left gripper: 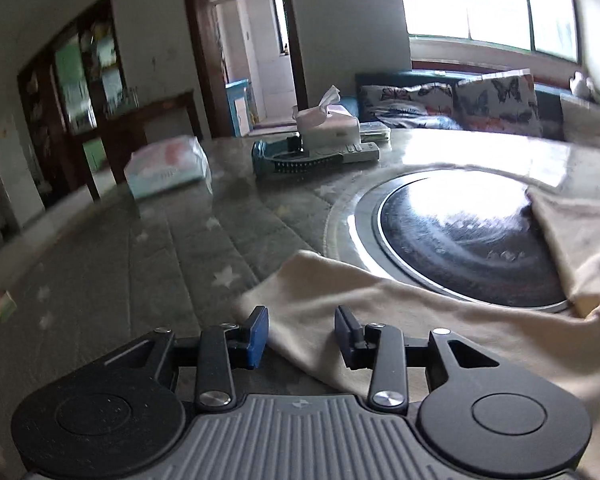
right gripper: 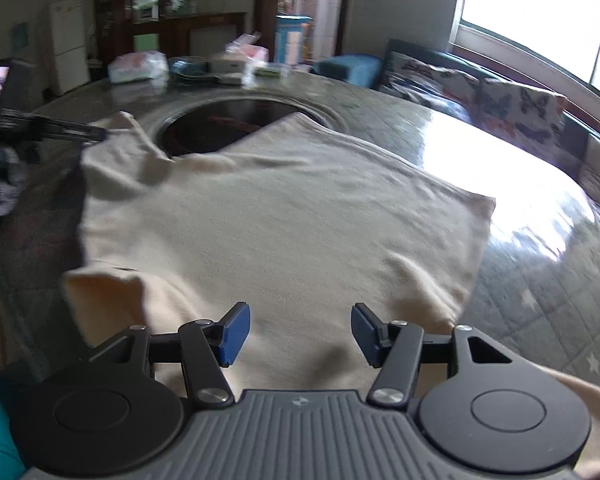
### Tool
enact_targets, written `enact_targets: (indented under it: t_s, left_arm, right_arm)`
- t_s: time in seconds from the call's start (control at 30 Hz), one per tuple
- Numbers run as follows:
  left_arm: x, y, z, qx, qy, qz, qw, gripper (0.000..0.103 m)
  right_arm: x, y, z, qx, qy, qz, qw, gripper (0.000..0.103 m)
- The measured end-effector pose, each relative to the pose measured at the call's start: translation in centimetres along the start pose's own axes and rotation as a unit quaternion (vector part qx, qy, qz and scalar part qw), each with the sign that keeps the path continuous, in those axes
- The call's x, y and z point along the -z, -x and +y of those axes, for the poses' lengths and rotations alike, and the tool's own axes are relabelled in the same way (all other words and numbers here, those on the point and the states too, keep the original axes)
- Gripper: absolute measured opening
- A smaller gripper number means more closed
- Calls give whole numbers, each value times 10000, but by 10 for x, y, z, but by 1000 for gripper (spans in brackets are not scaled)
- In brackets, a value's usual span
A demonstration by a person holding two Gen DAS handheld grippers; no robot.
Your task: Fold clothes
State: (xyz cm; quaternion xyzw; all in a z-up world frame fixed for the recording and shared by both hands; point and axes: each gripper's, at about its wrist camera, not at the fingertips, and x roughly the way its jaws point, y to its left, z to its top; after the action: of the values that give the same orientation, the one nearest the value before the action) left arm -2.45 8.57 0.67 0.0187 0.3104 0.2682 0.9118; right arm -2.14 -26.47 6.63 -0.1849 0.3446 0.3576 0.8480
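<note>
- The counter (right gripper: 540, 280) is the biggest thing before us, under a grey quilted cover with pale stars, running ahead of both hand-held grippers.
- A cream garment (right gripper: 284, 216) lies spread over it, directly ahead of and partly beneath the right hand-held gripper (right gripper: 300, 334); its far edge overlaps the dark round hotplate (right gripper: 228, 120) set into the counter.
- In the left wrist view, one corner of the garment (left gripper: 360, 312) sits between and just beyond the pads, and the hotplate (left gripper: 460, 240) is ahead to the right.
- Far ahead of the left hand-held gripper (left gripper: 302, 332) stand a tissue box (left gripper: 326, 120), a remote (left gripper: 356, 154) and a soft pack of wipes (left gripper: 166, 168).
- We see both hand-held grippers spread apart, pinching nothing; each hangs just over the cloth.
- We judge the folding is at an early step: the garment lies mostly flat, with a sleeve flap turned up to the left of the right hand-held gripper.
- Next we would need each hand-held gripper to dip onto a near edge, pinch a single layer, then carry it over toward the far side.
</note>
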Motion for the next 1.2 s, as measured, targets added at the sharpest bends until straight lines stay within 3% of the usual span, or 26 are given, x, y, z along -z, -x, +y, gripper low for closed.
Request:
enact_targets:
  t_s: [0.23, 0.4, 0.53, 0.63, 0.73, 0.8, 0.83, 0.93, 1.03, 1.2]
  left_arm:
    - [-5, -11, 13, -80, 143, 144, 9998, 41]
    - [-7, 10, 15, 99, 154, 9, 9998, 40]
    - [-11, 31, -5, 863, 3, -104, 9962, 40]
    - [-12, 43, -21, 1440, -122, -141, 9894, 40]
    - [-8, 43, -40, 1788, -355, -103, 9832, 40]
    - [-4, 40, -47, 1737, -499, -83, 9835, 40]
    - [-2, 38, -50, 1703, -570, -73, 9837, 40]
    - [3, 32, -55, 1574, -725, -23, 9849, 40]
    - [6, 28, -47, 1536, -572, -31, 9865, 41]
    - [3, 22, -44, 1414, -557, -40, 9884, 41]
  right_arm:
    - [-3, 3, 27, -479, 507, -44, 9976, 55]
    - [-6, 16, 44, -781, 946, -152, 9923, 49]
    - [-10, 19, 59, -988, 1404, -139, 9851, 48]
    - [-9, 12, 72, -918, 1754, -160, 9801, 43]
    - [-9, 7, 81, -847, 2003, -263, 9757, 35]
    - [-11, 4, 83, -967, 2012, -289, 9743, 12]
    - [-11, 3, 84, -1030, 2027, -287, 9734, 6]
    - [-9, 6, 88, -1173, 2215, -264, 9677, 4]
    - [-2, 12, 90, -1301, 2394, -180, 9620, 3]
    - [5, 13, 91, -1299, 2396, -179, 9620, 5]
